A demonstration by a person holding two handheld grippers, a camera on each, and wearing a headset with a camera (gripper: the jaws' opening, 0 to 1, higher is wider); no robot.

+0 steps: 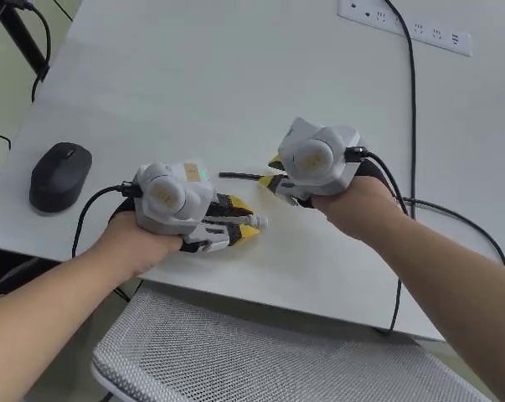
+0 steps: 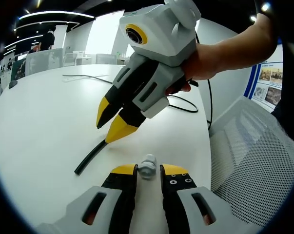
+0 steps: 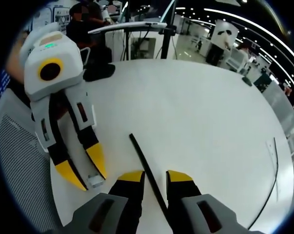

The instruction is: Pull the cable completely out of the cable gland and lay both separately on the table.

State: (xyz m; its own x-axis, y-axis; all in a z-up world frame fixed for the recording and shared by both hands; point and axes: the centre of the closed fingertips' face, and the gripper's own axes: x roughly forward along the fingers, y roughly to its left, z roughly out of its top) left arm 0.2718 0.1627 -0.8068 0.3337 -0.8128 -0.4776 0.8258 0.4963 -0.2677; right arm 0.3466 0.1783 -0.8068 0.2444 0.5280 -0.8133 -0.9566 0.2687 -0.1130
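Note:
The small white cable gland [image 2: 147, 165] sits between the tips of my left gripper [image 2: 148, 170], which is shut on it just above the table near the front edge. The gland [image 1: 257, 222] is free of the black cable [image 1: 239, 176]. That cable [image 3: 146, 165] runs between the jaws of my right gripper [image 3: 155, 175], which is shut on it. Its free end [image 2: 81, 169] points away and touches the white tabletop. In the head view my left gripper [image 1: 252, 226] and right gripper [image 1: 269, 174] are close together, tips facing each other. The left gripper [image 3: 90, 178] comes in from the left of the right gripper view, and the right gripper [image 2: 107, 131] from above in the left gripper view.
A black mouse [image 1: 59, 174] lies at the left of the white table [image 1: 193, 75]. A white power strip [image 1: 403, 25] is at the far edge, with a black cord [image 1: 412, 100] running down the right side. A grey mesh chair [image 1: 235, 360] stands below the front edge.

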